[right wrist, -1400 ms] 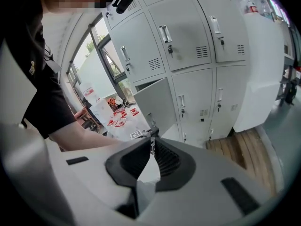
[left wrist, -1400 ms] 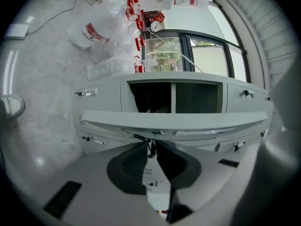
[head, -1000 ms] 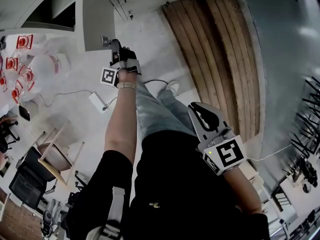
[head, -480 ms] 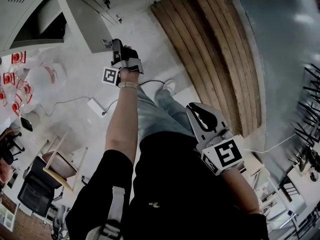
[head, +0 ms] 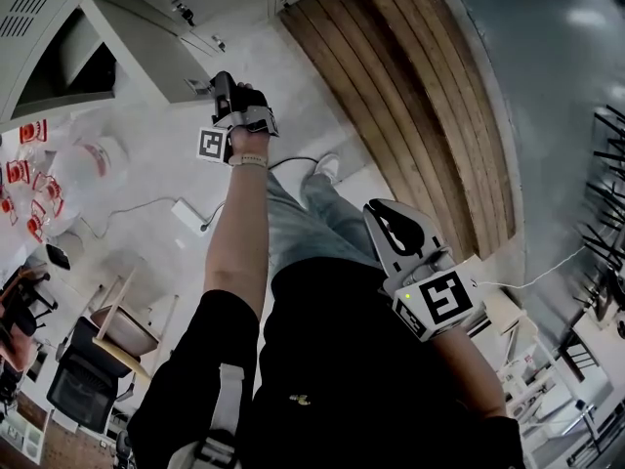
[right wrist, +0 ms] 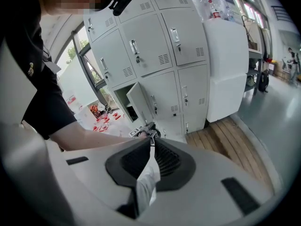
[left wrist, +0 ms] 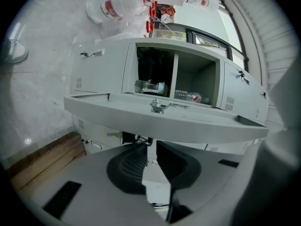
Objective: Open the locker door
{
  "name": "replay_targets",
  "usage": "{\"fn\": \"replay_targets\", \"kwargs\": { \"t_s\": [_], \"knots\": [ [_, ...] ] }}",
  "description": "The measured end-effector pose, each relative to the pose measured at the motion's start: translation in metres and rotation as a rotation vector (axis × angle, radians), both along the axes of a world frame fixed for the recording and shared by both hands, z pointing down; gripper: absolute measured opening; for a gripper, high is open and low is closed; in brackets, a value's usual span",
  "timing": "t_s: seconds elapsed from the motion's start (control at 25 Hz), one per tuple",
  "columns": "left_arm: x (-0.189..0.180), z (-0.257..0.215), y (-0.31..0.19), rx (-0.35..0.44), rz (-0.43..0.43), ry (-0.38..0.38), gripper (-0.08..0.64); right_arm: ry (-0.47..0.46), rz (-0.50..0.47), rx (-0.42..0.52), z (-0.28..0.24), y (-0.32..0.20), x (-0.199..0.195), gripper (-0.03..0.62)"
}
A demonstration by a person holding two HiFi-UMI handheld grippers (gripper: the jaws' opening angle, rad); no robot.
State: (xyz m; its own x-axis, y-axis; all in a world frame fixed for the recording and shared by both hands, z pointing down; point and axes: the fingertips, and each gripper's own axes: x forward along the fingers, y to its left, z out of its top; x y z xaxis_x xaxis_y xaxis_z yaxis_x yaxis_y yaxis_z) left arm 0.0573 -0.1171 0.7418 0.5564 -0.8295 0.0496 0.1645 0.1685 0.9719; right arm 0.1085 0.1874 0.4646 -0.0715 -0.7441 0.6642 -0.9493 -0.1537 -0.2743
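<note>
Left tool: the left tool (left wrist: 146, 144) (head: 226, 94) is up at the locker. Its jaws are drawn close with only a thin slit between the pads, and the tips pinch the metal latch handle (left wrist: 139, 139) on the door's outer side.
Right tool: the right tool (right wrist: 151, 144) (head: 392, 225) is held low beside the person's hip. The jaws almost meet and grip nothing.
Open locker: the open locker (left wrist: 197, 74) is split inside by an upright divider. One part holds a dark item and a clear container (left wrist: 149, 87). The other holds a plastic bottle (left wrist: 188, 96) lying on its side.
Locker door: the locker door (left wrist: 164, 121) (head: 146, 52) (right wrist: 140, 101) is plain grey and stands well out from the lower part of the locker bank. In the left gripper view it runs across as a broad band, with a lock fitting (left wrist: 157, 106) on its inner face.
</note>
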Motion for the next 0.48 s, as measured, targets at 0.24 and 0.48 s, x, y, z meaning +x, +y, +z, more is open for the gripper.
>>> {"fn": "replay_targets", "kwargs": {
  "t_s": [0.24,0.48],
  "knots": [
    [0.019,-0.026,0.019,-0.018,0.066,0.056,0.072,-0.015,0.043,0.029,-0.007,-0.002,-0.002,0.046],
    [0.040,-0.085,0.050,0.026,0.271,0.075,0.065,-0.037,0.093,0.081,-0.022,-0.019,-0.005,0.046]
  ]
}}
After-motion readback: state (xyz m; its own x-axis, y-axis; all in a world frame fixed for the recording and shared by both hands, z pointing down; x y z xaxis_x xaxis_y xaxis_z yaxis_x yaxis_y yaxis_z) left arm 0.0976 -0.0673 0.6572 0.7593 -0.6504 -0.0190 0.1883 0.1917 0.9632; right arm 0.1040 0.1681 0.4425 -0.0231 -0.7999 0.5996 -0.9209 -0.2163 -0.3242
